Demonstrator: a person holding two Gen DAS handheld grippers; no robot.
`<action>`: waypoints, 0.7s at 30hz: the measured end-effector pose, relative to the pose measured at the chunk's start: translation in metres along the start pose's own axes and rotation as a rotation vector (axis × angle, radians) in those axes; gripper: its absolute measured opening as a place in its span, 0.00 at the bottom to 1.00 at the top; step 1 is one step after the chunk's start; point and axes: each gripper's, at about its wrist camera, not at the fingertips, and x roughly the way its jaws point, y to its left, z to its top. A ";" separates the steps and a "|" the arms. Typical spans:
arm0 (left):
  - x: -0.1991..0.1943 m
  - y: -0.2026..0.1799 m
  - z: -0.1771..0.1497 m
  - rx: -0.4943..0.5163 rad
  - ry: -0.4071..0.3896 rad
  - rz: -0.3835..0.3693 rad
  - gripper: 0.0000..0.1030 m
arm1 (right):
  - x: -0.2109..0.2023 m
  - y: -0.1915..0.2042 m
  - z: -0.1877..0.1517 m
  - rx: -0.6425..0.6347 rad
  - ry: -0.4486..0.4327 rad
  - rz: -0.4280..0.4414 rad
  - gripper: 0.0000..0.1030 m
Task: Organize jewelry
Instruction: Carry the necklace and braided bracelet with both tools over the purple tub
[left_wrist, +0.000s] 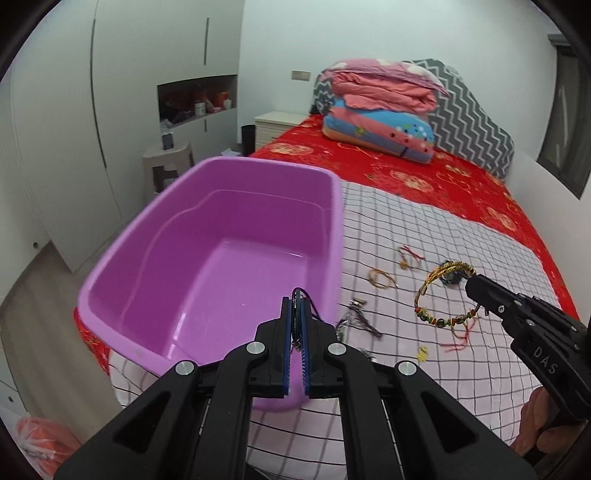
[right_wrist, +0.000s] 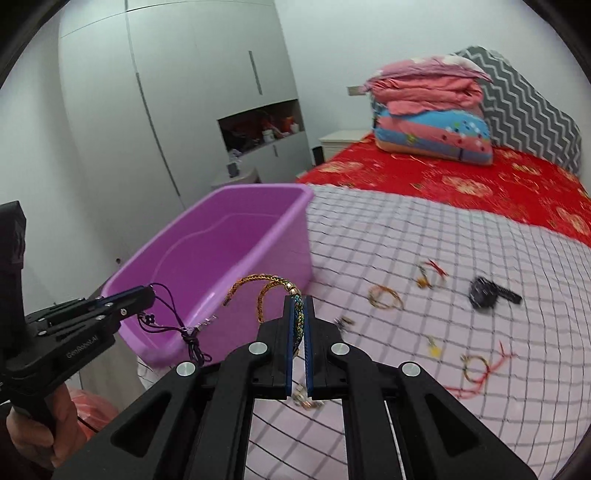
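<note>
Blue-padded left gripper pinches a dark purple cord piece, thin strings with small beads dangling, held over the near rim of the purple tub. Right gripper is clamped on a gold braided bracelet: woven gold rope on top, green/red beads along the bottom, red thread ends hanging. It hangs in the air above the checked sheet, right of the tub, not touching it. Tub inside looks bare, sitting on the bed edge. Farther out, loose pieces lie on the sheet: gold hoop bracelet, small red-gold string piece, a black item (blurred), red-string bracelet. Beyond: red bedspread, folded quilts, chevron headboard, white wardrobe.
</note>
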 end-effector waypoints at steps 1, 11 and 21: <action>0.002 0.006 0.005 -0.006 -0.002 0.011 0.05 | 0.005 0.008 0.006 -0.013 -0.001 0.013 0.05; 0.011 0.065 0.040 -0.054 -0.017 0.061 0.05 | 0.055 0.070 0.056 -0.055 0.026 0.122 0.05; 0.063 0.102 0.038 -0.095 0.080 0.085 0.05 | 0.117 0.097 0.065 -0.099 0.122 0.123 0.05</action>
